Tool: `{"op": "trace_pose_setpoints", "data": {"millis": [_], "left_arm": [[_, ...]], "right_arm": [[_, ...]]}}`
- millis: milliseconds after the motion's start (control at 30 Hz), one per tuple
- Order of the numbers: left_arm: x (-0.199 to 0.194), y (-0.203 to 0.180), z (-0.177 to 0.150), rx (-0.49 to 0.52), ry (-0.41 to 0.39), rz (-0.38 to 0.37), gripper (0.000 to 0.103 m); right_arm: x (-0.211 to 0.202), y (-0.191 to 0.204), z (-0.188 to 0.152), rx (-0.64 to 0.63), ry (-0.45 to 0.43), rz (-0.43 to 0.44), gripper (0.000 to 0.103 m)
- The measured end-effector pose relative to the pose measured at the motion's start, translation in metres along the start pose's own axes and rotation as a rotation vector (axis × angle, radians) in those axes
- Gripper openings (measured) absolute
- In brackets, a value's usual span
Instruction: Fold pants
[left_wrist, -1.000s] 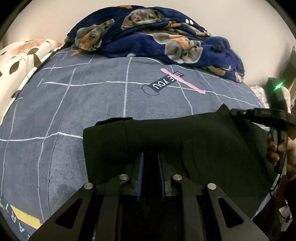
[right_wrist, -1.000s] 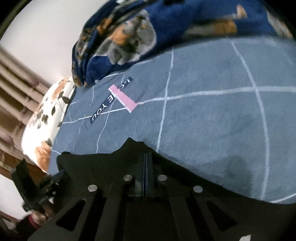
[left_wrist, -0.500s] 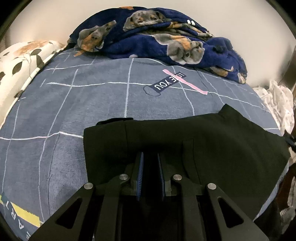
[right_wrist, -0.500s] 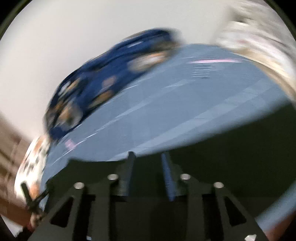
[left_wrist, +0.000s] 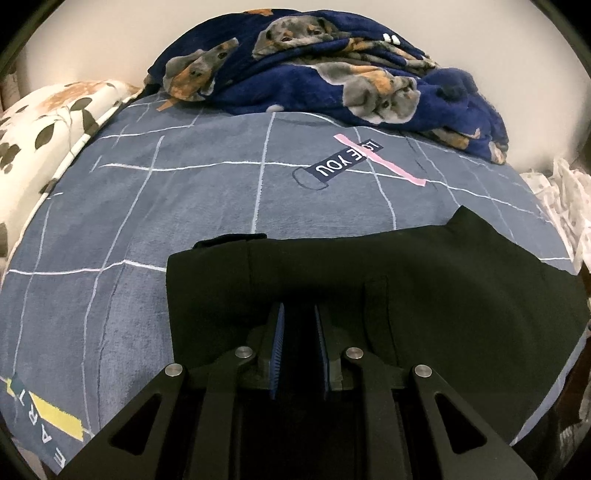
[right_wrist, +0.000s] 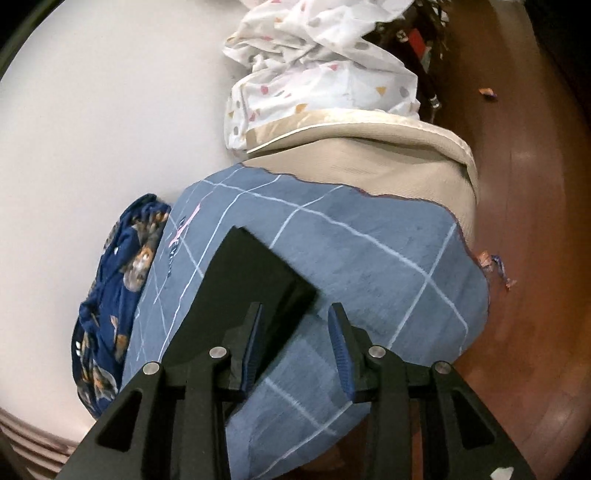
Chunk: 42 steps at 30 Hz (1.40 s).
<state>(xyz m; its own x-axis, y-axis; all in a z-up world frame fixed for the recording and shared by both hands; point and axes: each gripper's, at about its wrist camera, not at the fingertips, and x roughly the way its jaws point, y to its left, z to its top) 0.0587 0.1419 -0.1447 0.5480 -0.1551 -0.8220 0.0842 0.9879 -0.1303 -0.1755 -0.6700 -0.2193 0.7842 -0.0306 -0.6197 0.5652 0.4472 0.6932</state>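
Left wrist view
- Pants (left_wrist: 388, 295): black, lying flat on the blue grid-patterned bedcover (left_wrist: 147, 221), long axis running across the frame from the near left towards the bed's right edge.
- Left gripper (left_wrist: 300, 343): jaws nearly together over the near left end of the pants; dark cloth fills the narrow gap, but whether the pads actually pinch it cannot be told.
- Surroundings: dog-print blanket (left_wrist: 332, 74) heaped at the far side, floral pillow (left_wrist: 48, 122) at left, both well apart from the pants.

Right wrist view
- Right gripper (right_wrist: 297, 334): jaws have just been opening and stand apart; nothing pressed between them.
- Pants (right_wrist: 240, 295): the squared end lies just ahead and to the left of the gap, its corner reaching in front of the left finger (right_wrist: 255, 332), untouched.
- Deciding relation: this free end is nearest the right gripper, which, by judgement, must shift left to straddle it.
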Motion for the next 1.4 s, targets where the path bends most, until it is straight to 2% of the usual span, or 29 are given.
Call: {"op": "trace_pose_setpoints", "data": {"millis": [67,267,433,533,633,733,800,833,867,967,1000,1100,1233,1400], "left_arm": [[0.000,-0.002,0.000,0.003,0.006,0.011,0.018],[0.000,-0.003,0.001,-0.006,0.014,0.021,0.018],[0.000,-0.004,0.001,-0.012,0.013,0.033,0.019],[0.001,-0.005,0.001,-0.012,0.013,0.030,0.021],[0.001,-0.006,0.001,-0.005,0.012,0.032,0.024],[0.001,-0.012,0.000,0.022,0.011,0.022,0.037],[0.002,-0.019,-0.001,0.054,0.012,0.025,0.052],[0.003,-0.025,-0.002,0.076,0.013,0.031,0.055],[0.004,-0.029,-0.003,0.092,0.011,0.039,0.059],[0.004,-0.030,-0.005,0.096,-0.004,0.044,0.060],[0.004,-0.029,-0.005,0.092,-0.009,0.037,0.060],[0.003,-0.027,-0.007,0.097,-0.021,0.023,0.060],[-0.002,-0.029,-0.007,0.098,-0.034,0.024,0.060],[-0.020,-0.029,-0.005,0.046,-0.053,-0.035,0.060]], "right_arm": [[0.004,-0.011,0.002,0.049,0.007,0.052,0.035],[0.011,-0.020,0.008,0.111,0.001,0.131,0.036],[0.014,-0.009,0.007,0.082,0.025,0.163,0.037],[0.023,0.000,0.004,0.062,0.080,0.204,0.041],[0.029,0.007,0.001,0.025,0.096,0.201,0.043],[0.034,0.013,0.005,0.014,0.091,0.186,0.043],[0.039,0.017,0.008,0.007,0.094,0.175,0.043],[0.041,0.020,0.010,-0.001,0.097,0.164,0.043],[0.042,0.023,0.011,-0.013,0.101,0.149,0.038],[0.045,0.033,0.013,-0.063,0.127,0.091,0.016],[0.044,0.035,0.013,-0.072,0.124,0.096,0.016],[0.032,0.054,0.010,-0.134,0.093,0.107,0.015],[0.019,0.091,-0.001,-0.199,0.074,0.163,0.015],[0.010,0.155,-0.038,-0.321,0.104,0.253,0.016]]}}
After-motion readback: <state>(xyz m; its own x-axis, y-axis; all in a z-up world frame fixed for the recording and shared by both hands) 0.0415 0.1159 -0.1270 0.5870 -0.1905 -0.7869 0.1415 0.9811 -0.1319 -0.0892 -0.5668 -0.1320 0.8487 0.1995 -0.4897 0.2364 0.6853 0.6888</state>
